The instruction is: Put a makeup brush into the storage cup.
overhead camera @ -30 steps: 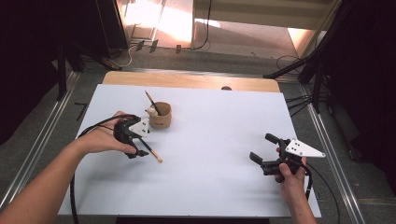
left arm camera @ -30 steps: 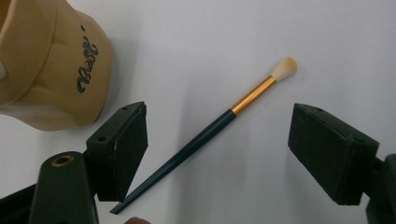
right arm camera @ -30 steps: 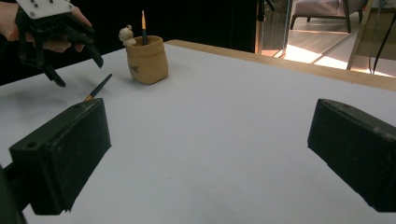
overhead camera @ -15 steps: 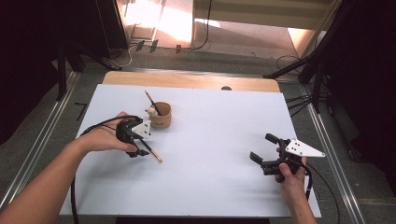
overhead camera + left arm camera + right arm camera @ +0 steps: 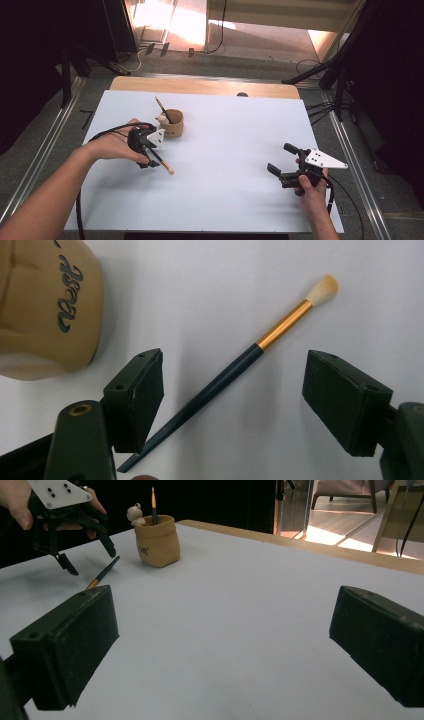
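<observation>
The paintbrush lies flat on the desk near its left edge, slanting between the left gripper's parted, just-narrowing jaws, untouched; right gripper released, well apart

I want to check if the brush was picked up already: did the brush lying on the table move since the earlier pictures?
No. The brush lies at the same spot and slant in front of the tan pot, flat on the white table.

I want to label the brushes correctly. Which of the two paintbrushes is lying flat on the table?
The paintbrush between the open left gripper jaws lies flat. The other brush stands in the tan pot.
</observation>
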`<state>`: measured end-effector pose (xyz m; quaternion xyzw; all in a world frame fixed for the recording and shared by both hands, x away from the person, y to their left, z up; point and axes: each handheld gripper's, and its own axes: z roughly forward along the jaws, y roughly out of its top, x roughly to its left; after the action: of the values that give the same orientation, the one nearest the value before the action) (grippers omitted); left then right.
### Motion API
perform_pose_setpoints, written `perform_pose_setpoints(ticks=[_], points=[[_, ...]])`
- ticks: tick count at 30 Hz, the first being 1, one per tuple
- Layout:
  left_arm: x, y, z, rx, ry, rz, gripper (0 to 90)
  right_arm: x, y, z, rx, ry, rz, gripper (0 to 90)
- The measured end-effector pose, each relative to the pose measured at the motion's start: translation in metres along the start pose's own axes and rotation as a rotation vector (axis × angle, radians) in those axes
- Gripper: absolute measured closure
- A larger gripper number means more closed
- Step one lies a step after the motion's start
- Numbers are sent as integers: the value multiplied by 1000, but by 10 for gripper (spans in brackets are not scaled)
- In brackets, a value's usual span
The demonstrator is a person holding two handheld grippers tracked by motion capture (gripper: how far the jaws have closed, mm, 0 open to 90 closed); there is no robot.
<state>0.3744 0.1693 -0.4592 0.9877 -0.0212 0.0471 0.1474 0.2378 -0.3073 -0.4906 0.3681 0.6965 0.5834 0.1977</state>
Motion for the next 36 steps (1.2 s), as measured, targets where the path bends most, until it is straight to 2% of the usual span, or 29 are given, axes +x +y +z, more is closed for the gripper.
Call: perform_pose_setpoints(ticks=[10, 18, 23, 31, 36], points=[[2, 5, 1, 35, 7, 8, 278, -1, 0, 0, 1, -1, -2, 0], [2, 9, 3, 56, 35, 39, 381, -1, 0, -1, 2, 0, 2, 0], [2, 9, 6, 86, 15, 61, 460, -1, 0, -1, 0, -4, 1, 0], [1, 11, 11, 113, -16, 72, 579, -1, 0, -1, -1, -4, 0, 0], [2, 14, 12, 141, -61, 79, 681, -1, 0, -1, 2, -3, 2, 0]])
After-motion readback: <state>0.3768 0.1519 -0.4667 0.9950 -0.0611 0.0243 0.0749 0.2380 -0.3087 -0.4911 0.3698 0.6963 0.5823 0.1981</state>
